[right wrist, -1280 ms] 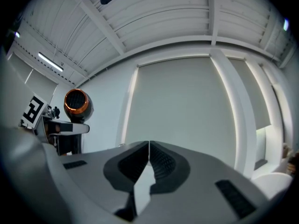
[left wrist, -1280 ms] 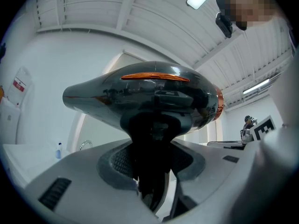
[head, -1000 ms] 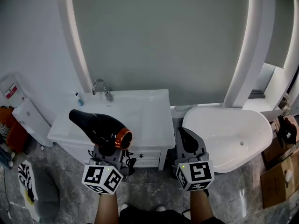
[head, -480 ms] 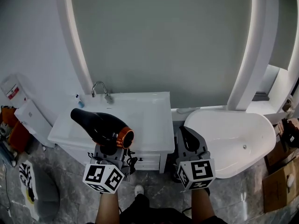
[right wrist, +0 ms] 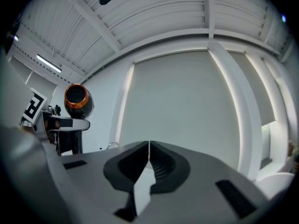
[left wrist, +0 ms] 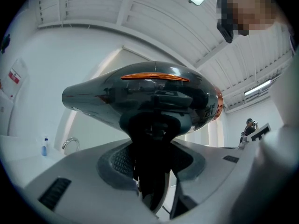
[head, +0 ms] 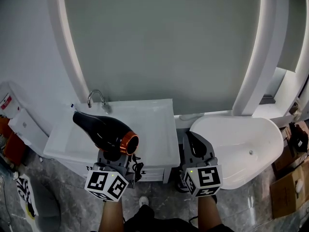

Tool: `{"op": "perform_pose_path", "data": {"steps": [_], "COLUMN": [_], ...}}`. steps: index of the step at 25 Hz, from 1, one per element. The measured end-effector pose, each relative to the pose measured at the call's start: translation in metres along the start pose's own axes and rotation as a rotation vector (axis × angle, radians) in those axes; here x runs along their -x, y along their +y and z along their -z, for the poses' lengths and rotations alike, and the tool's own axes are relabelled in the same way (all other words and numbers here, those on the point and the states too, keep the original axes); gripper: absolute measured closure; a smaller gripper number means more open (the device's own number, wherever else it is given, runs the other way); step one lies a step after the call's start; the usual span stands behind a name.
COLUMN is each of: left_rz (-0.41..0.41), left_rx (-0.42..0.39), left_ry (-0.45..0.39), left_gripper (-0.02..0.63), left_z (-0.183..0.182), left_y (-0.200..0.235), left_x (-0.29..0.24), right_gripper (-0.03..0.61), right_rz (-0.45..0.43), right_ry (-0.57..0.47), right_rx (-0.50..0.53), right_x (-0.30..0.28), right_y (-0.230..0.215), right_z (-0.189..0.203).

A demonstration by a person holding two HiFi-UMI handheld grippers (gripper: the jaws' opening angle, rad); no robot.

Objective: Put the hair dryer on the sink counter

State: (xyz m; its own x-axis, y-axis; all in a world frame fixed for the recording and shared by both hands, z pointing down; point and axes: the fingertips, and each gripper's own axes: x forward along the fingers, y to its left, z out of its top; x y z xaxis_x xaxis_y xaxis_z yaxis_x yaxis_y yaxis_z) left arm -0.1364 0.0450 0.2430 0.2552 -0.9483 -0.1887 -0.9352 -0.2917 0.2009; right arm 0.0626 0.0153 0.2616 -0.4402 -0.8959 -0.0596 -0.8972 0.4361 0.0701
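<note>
The glossy black hair dryer [head: 104, 132], copper-ringed at one end, hung above the sink counter [head: 157, 129], its handle pinched by the left gripper [head: 112, 157]. The right gripper [head: 193, 143], near the counter's front corner, had its jaws pressed together, empty.

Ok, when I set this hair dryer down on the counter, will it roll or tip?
Probably top-heavy: the left tool holds only the handle, with the bulky body of the hair dryer overhanging, so it would likely tip if stood upright. The rounded, glossy shell may roll or slide on the smooth counter; laid on its side, the handle should stop it.
</note>
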Motion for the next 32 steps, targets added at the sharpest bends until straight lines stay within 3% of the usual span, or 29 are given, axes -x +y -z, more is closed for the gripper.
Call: {"op": "perform_pose_path", "data": {"steps": [18,25,32], "left_rz": [0.099,0.162,0.153], "left_rx": [0.135,0.147,0.154], "left_ry": [0.046,0.062,0.079], "left_gripper": [0.434,0.434,0.434], "left_z": [0.012,0.02,0.032], "left_y": [0.072,0.084,0.076], "left_x": [-0.09,-0.119,-0.135], "right_gripper": [0.555,0.555,0.555], "right_rz": [0.082,0.119,0.103], "right_ry": [0.041,0.051,0.055], "right_rx": [0.022,0.022,0.008], "right_x": [-0.106,-0.135,-0.15], "right_y": [0.009,0.012,-0.008], "right_z": [0.004,0.013,0.021]}}
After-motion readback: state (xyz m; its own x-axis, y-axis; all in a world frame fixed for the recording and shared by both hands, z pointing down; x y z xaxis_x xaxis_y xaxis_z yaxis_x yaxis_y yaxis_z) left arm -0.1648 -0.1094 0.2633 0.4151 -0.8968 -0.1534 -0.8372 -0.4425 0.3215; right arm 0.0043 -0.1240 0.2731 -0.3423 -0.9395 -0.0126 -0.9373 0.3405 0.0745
